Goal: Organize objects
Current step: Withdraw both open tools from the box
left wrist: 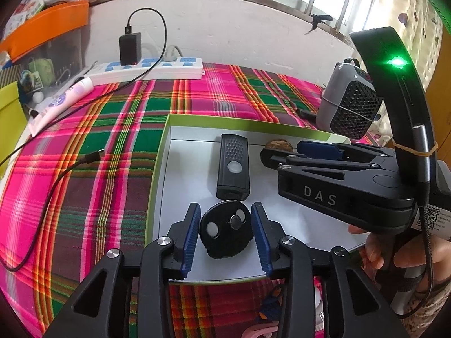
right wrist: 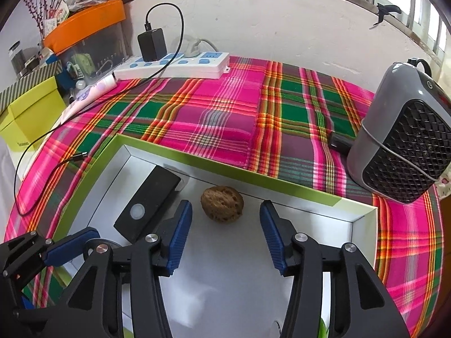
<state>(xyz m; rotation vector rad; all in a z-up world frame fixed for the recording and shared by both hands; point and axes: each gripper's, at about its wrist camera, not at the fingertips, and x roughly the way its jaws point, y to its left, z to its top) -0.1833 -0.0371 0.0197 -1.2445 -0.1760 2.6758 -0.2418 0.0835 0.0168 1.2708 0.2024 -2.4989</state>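
A shallow white box with a green rim [left wrist: 239, 121] lies on the plaid cloth. A round black key fob [left wrist: 225, 229] rests on its floor, between the blue pads of my left gripper [left wrist: 225, 207], which stands open with a slight gap on each side. Beyond the fob lies a black rectangular remote [left wrist: 233, 166]. In the right wrist view a brown walnut [right wrist: 222, 203] sits on the box floor near the far rim [right wrist: 225, 171]. My right gripper [right wrist: 226, 207] is open, its tips on either side of the walnut and clear of it. The remote [right wrist: 149, 205] lies to its left.
A grey heater with a black grille [right wrist: 403, 140] stands at the right of the cloth. At the back, a white power strip [right wrist: 174, 66] holds a black charger whose cable [left wrist: 56, 186] trails left. A yellow-green box [right wrist: 31, 109] and an orange-lidded bin [right wrist: 84, 25] crowd the left.
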